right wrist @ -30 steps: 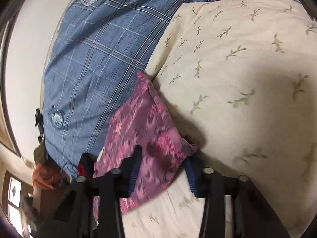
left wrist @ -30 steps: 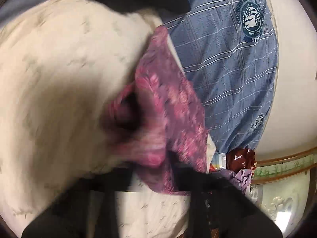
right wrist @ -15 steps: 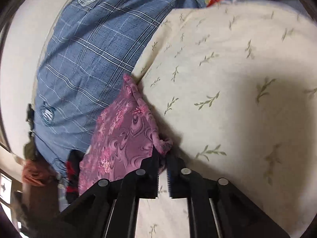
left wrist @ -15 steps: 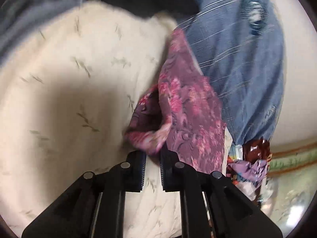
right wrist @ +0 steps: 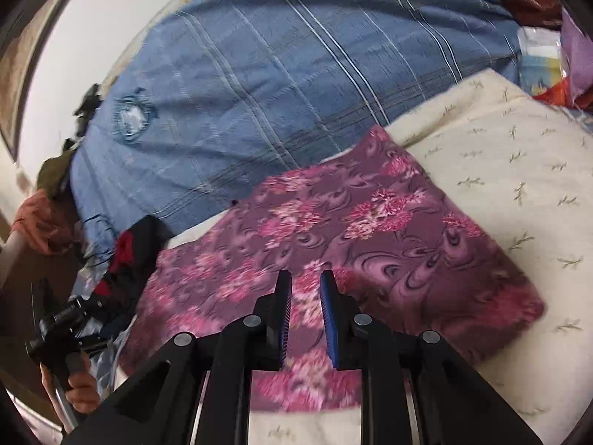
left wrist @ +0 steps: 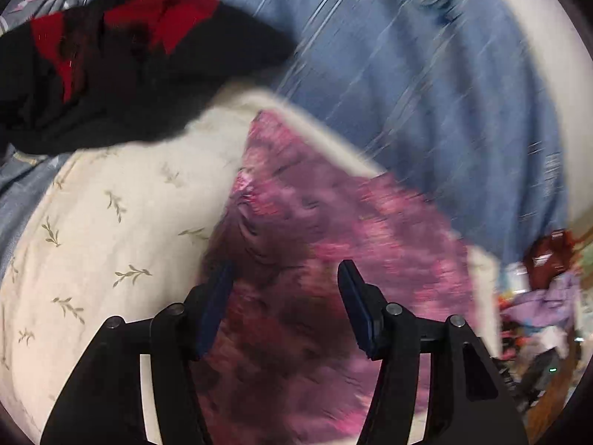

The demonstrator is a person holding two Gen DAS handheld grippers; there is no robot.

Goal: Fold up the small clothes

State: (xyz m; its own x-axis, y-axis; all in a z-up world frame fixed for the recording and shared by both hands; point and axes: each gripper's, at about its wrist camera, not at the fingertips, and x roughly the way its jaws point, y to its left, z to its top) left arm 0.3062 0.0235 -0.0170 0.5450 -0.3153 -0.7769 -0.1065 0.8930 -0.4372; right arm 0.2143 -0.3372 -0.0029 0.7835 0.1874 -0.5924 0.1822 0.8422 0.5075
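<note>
The floral garment (right wrist: 333,230) lies folded flat at the cream pillow's (right wrist: 519,170) blue-blanket-side edge. Both grippers (left (left wrist: 285,278), right (right wrist: 304,282)) are parted, empty. Dark clothes (left wrist: 111,74) remain unfolded.

Floral cloth (right wrist: 333,230) lies flat on the leaf-print sheet (right wrist: 519,170), its far edge up against the checked quilt (right wrist: 278,74) behind it. Right gripper (right wrist: 304,289) over the cloth's near middle, left gripper (left wrist: 285,278) over it too. Dark clothes pile (left wrist: 111,66) sits at the sheet's far left corner. Clutter (right wrist: 548,37) far right.
</note>
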